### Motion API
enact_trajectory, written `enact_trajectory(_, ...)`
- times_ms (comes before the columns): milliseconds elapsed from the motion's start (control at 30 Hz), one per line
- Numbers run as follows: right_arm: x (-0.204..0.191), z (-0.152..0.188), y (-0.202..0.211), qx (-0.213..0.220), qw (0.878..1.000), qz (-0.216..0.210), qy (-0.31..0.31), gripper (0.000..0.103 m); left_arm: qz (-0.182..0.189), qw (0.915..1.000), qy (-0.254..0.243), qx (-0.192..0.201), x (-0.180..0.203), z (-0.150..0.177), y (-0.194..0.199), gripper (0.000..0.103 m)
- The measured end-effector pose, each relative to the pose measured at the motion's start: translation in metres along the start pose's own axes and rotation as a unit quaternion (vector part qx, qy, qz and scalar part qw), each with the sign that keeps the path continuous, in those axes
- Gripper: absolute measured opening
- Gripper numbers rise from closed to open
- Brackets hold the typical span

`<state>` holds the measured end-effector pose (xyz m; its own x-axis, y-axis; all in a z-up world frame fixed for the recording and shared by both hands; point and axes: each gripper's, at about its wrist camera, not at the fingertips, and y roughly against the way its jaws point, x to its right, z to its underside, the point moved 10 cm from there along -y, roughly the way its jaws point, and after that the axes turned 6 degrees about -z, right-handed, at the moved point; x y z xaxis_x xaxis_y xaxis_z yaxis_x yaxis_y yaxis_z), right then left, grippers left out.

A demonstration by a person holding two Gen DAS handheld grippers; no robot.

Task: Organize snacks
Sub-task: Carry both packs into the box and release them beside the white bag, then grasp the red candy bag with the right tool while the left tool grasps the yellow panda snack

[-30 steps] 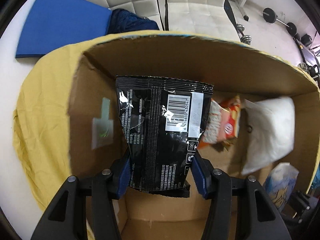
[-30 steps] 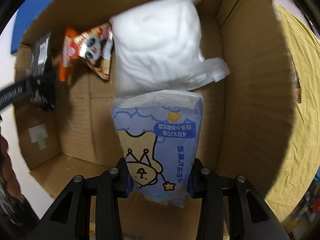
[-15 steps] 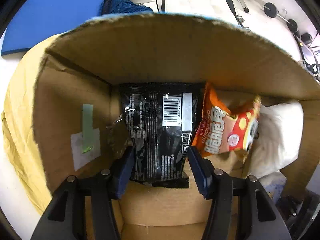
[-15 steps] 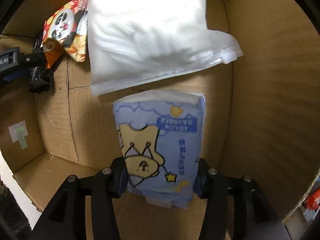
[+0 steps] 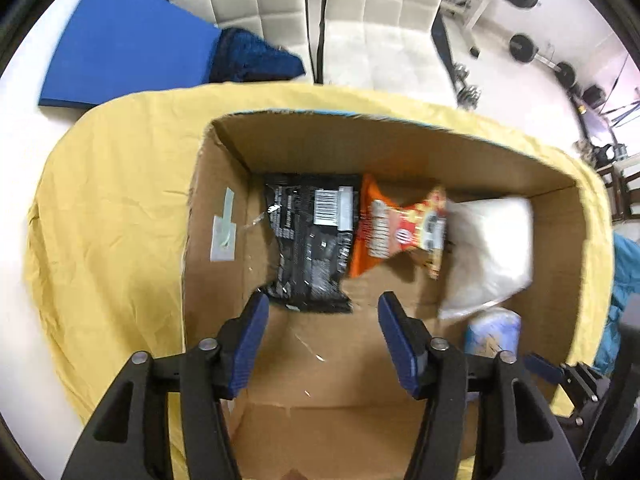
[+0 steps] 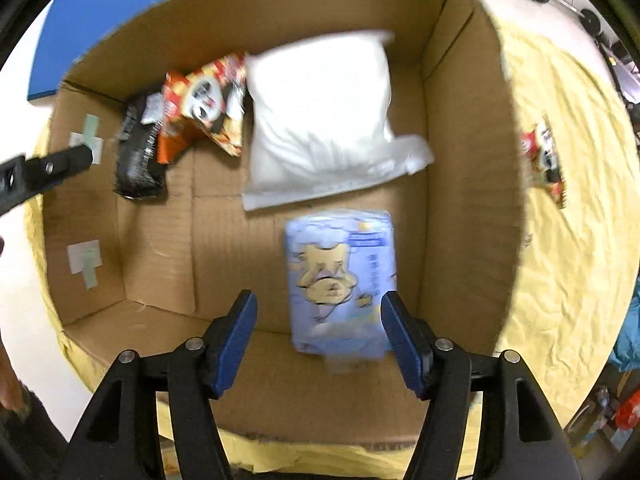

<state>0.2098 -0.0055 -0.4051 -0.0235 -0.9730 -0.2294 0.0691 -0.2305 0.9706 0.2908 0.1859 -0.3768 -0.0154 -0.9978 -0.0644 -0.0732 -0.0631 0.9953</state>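
Observation:
A cardboard box (image 5: 400,152) (image 6: 472,160) sits on a yellow cloth. On its floor lie a black snack bag (image 5: 312,240) (image 6: 138,148), an orange-red snack bag (image 5: 396,228) (image 6: 204,108), a white pouch (image 5: 488,248) (image 6: 324,120) and a pale blue tissue pack with a bear print (image 6: 340,276) (image 5: 494,330). My left gripper (image 5: 320,316) is open above the box floor, just short of the black bag. My right gripper (image 6: 318,316) is open above the blue pack, which lies free between its fingers.
Another red snack bag (image 6: 544,160) lies on the yellow cloth (image 6: 580,240) to the right of the box. A blue mat (image 5: 120,44) and white padded chairs (image 5: 360,20) stand beyond the table. Gym weights (image 5: 536,48) are at the far right.
Both grippers opened and pulled up and back. The black bag dropped onto the box floor at the left, and the blue tissue pack was let go near the right wall.

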Motion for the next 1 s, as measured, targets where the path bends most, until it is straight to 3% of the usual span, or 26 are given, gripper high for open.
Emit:
enact_trajectory(100, -0.009, 0.004, 0.021, 0.020, 1.000, -0.001, 0.007, 0.069, 0.014, 0.9995, 0.007, 0.027, 0.001, 0.015, 0.026, 0.066)
enact_trajectory(133, -0.009, 0.005, 0.026, 0.025, 1.000, -0.003, 0.010, 0.070, 0.016, 0.9992, 0.007, 0.037, 0.003, 0.020, 0.035, 0.078)
enact_trajectory(200, -0.016, 0.006, 0.036, 0.038, 0.999, -0.003, 0.015, 0.071, 0.018, 0.9984, 0.008, 0.053, 0.007, 0.027, 0.050, 0.088)
enact_trajectory(333, -0.014, 0.010, 0.058, 0.060, 0.998, -0.006, 0.025, 0.076, 0.026, 0.9963, 0.016, 0.081, 0.011, 0.035, 0.068, 0.097)
enact_trajectory(500, -0.015, 0.021, 0.079, 0.085, 0.996, -0.004, 0.035, 0.083, 0.025, 0.9945, 0.019, 0.100, 0.011, 0.047, 0.089, 0.099)
enact_trajectory(633, -0.015, 0.026, 0.094, 0.107, 0.993, 0.002, 0.041, 0.103, 0.006, 0.9928, 0.018, 0.118, 0.010, 0.054, 0.101, 0.103)
enact_trajectory(867, -0.012, 0.031, 0.117, 0.131, 0.990, -0.007, 0.041, 0.103, -0.005, 0.9886, 0.013, 0.150, 0.020, 0.061, 0.119, 0.103)
enact_trajectory(1000, 0.012, 0.033, 0.132, 0.142, 0.990, -0.019, 0.022, 0.103, -0.004, 0.9876, 0.012, 0.157, 0.032, 0.064, 0.125, 0.103)
